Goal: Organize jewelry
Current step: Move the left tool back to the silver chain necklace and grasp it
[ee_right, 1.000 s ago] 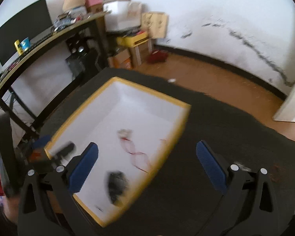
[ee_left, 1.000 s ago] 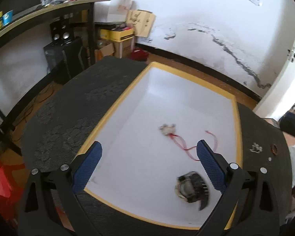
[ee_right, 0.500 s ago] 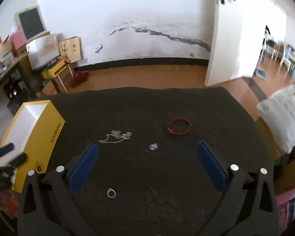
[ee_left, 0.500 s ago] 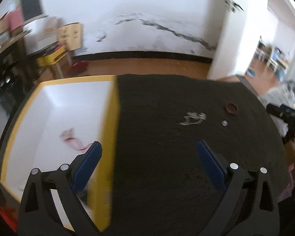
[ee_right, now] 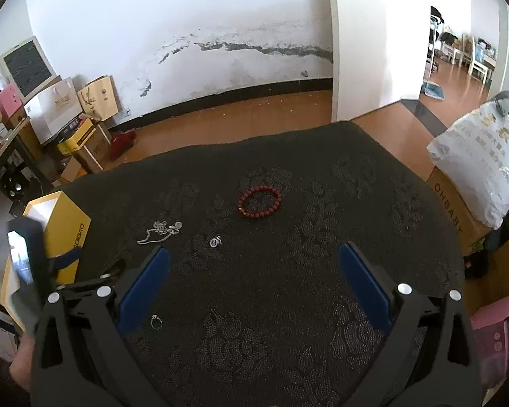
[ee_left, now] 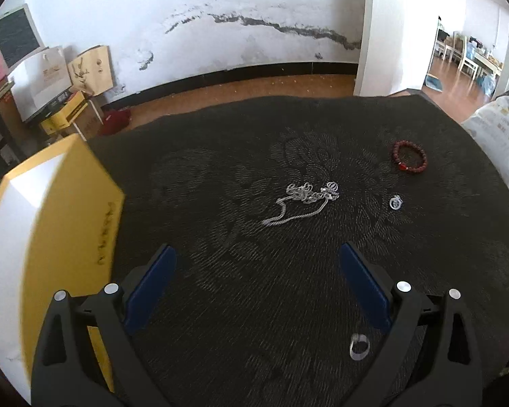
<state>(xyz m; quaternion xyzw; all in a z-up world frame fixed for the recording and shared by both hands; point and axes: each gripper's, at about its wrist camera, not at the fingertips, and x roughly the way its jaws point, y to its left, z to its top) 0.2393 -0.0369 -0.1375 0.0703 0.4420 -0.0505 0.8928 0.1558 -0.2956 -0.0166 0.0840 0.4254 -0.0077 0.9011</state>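
Both my grippers, left (ee_left: 256,281) and right (ee_right: 252,283), are hanging wide open and empty, having swung off the yellow box (ee_left: 68,224) onto the dark cloth (ee_left: 241,291), now facing the silver necklace (ee_left: 303,201), red bead bracelet (ee_right: 260,201) and rings (ee_left: 359,347).
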